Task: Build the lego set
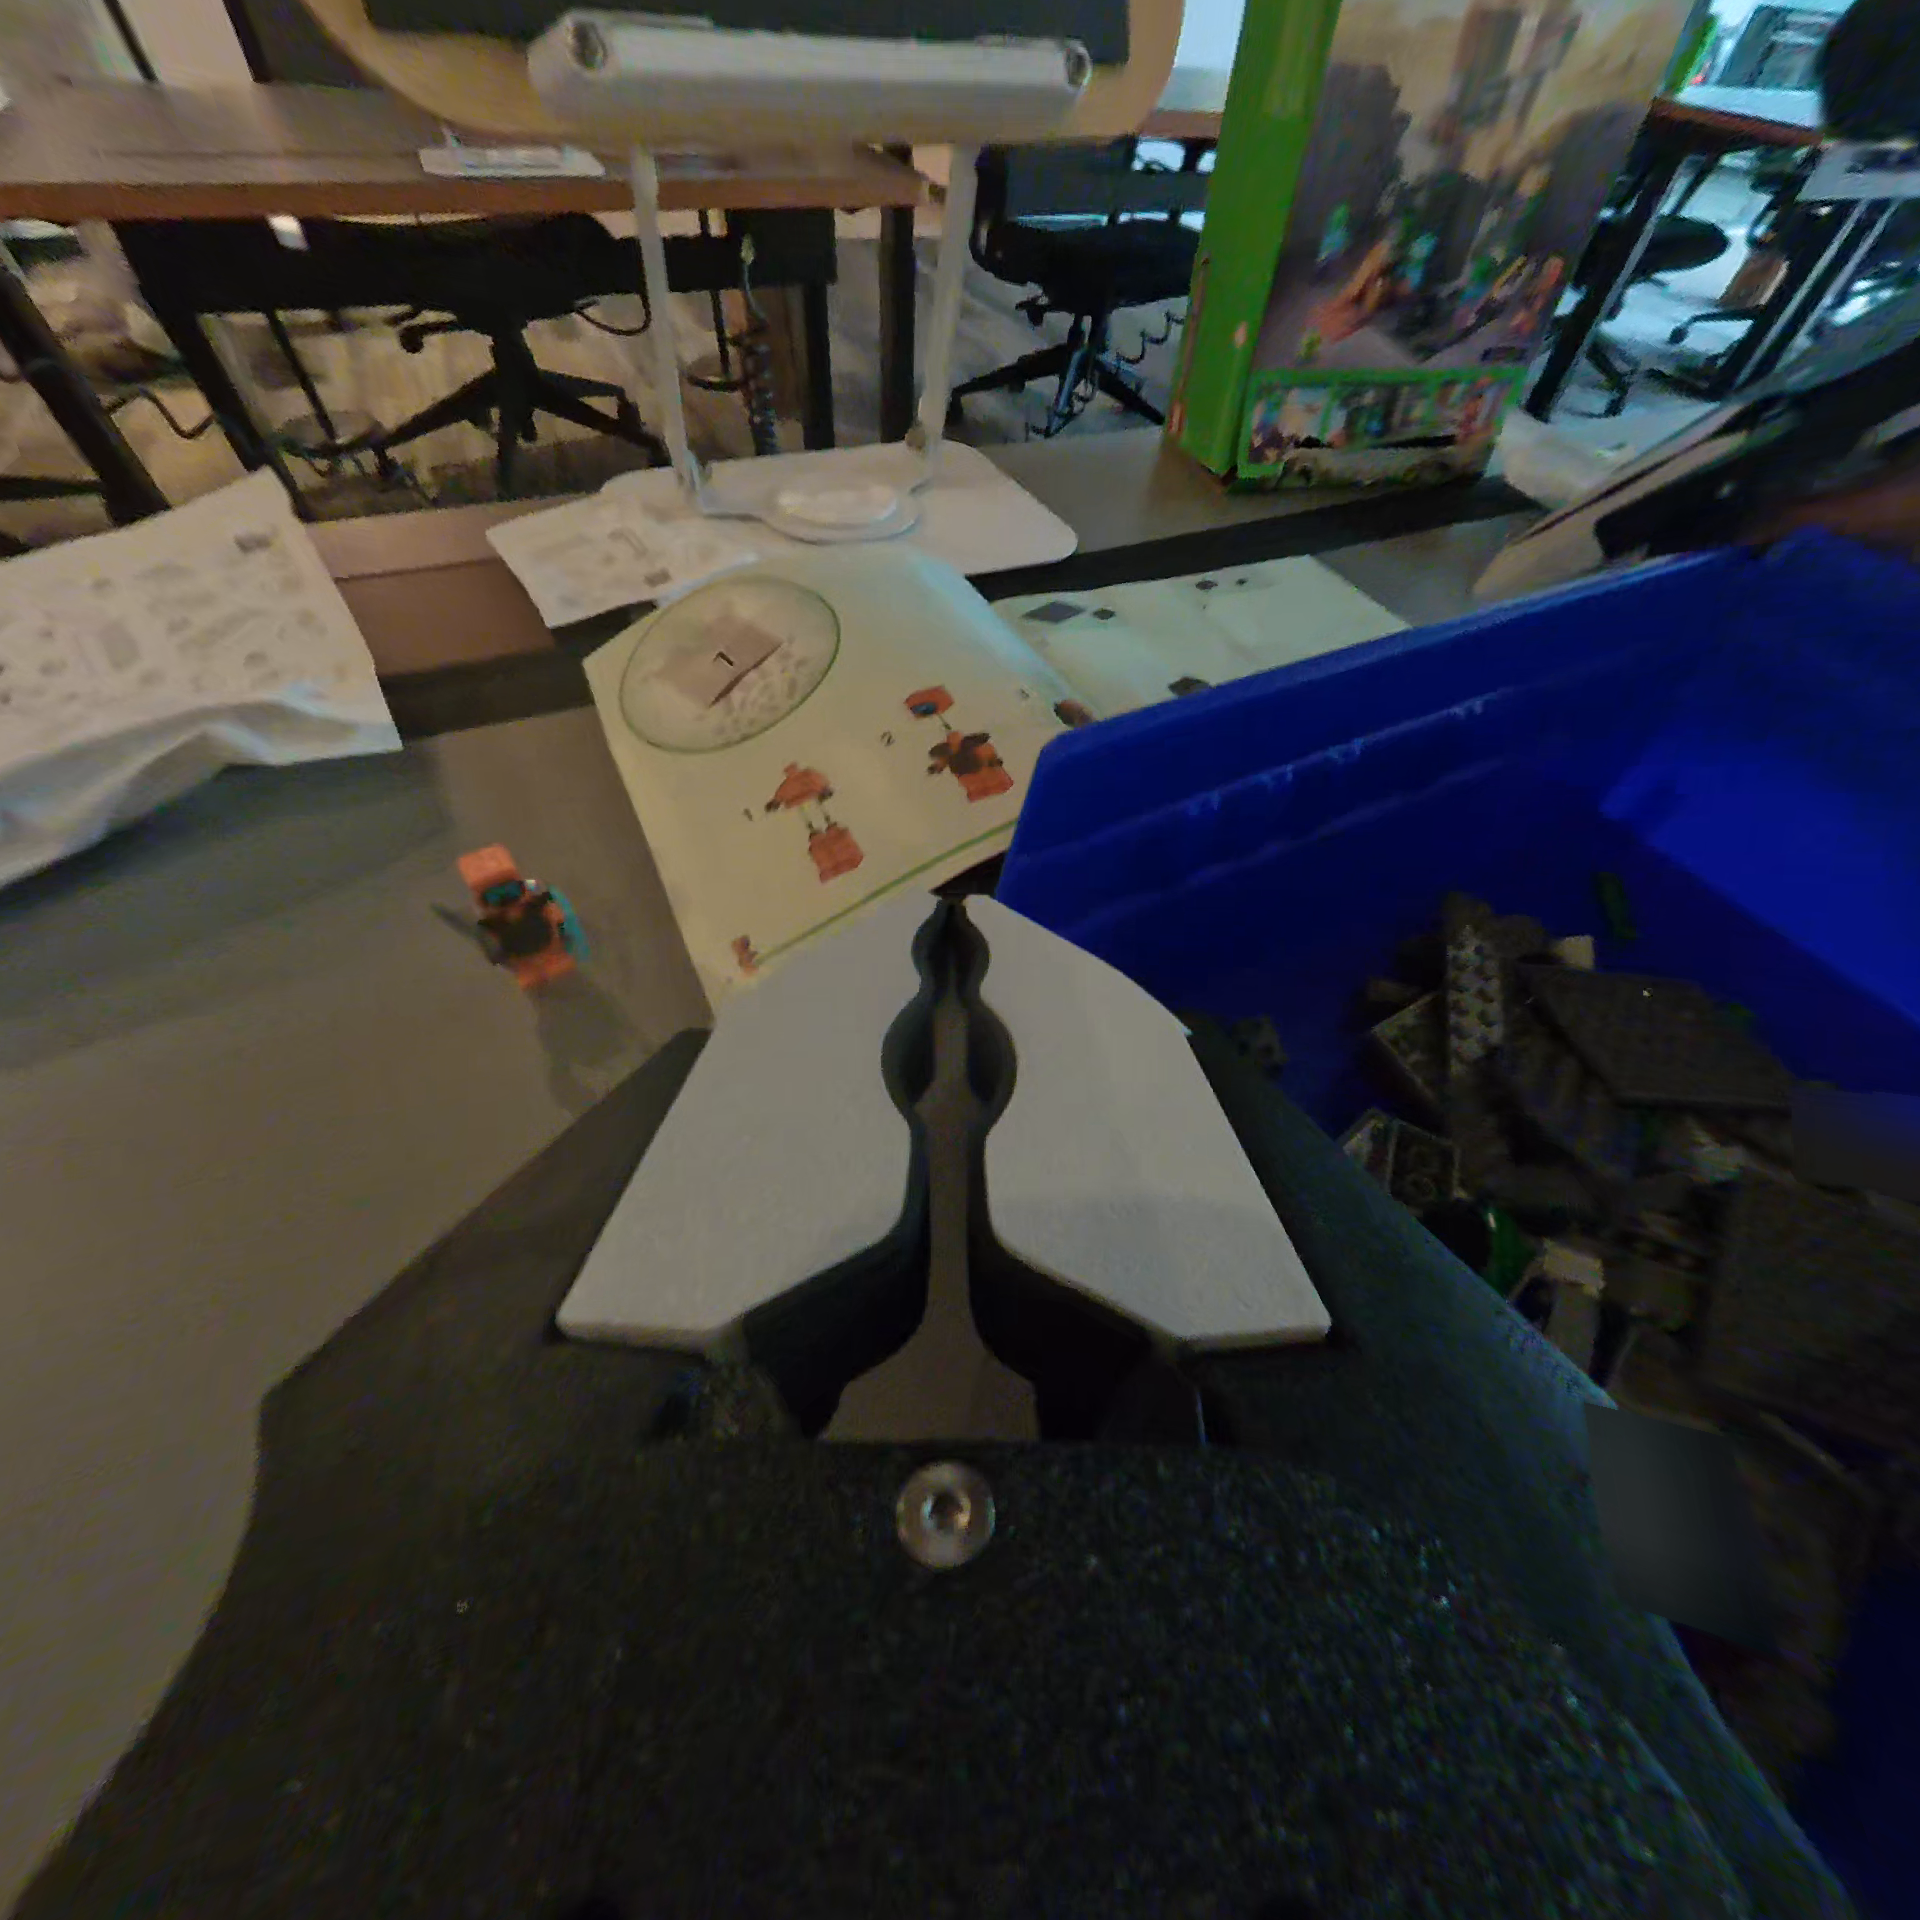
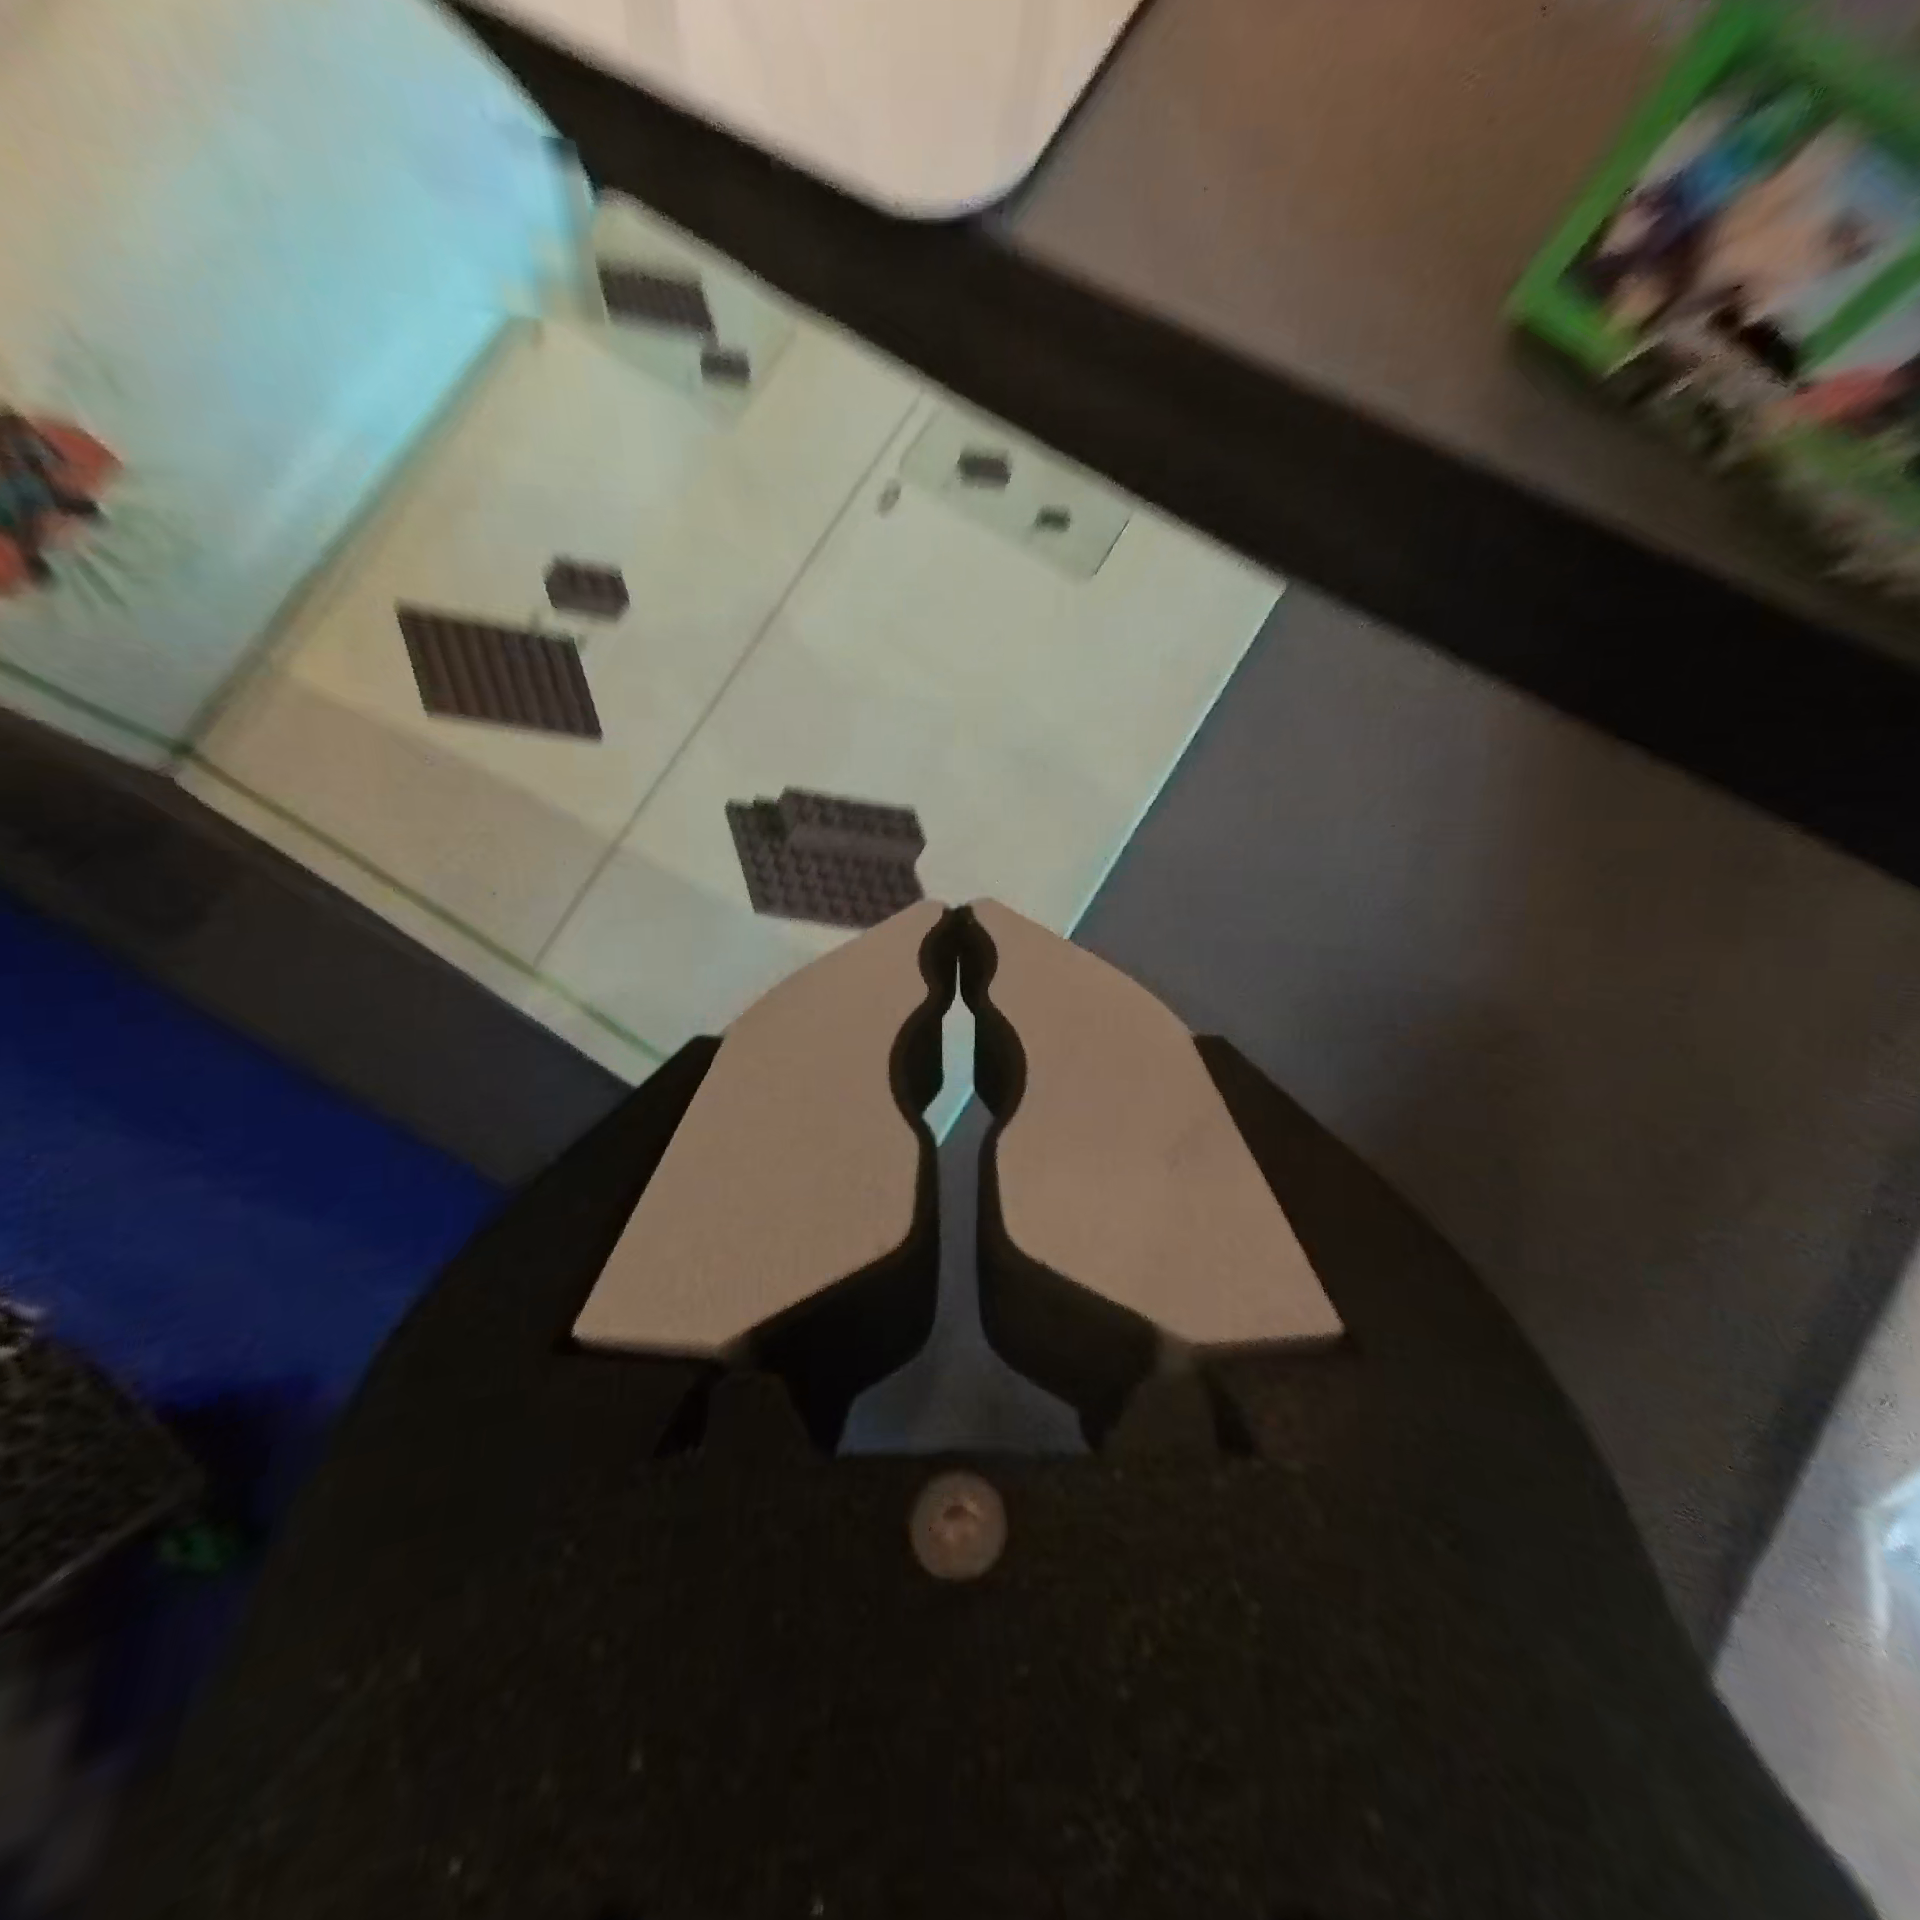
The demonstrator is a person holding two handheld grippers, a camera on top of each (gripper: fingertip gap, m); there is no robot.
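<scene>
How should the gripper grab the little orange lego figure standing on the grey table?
Probably pinch the small orange lego figure across its blocky body, coming down from above. It stands upright and alone on the grey table, with thin bits sticking out sideways, so the flat front and back give the best hold. The left gripper, now shut and empty, must open first.
</scene>
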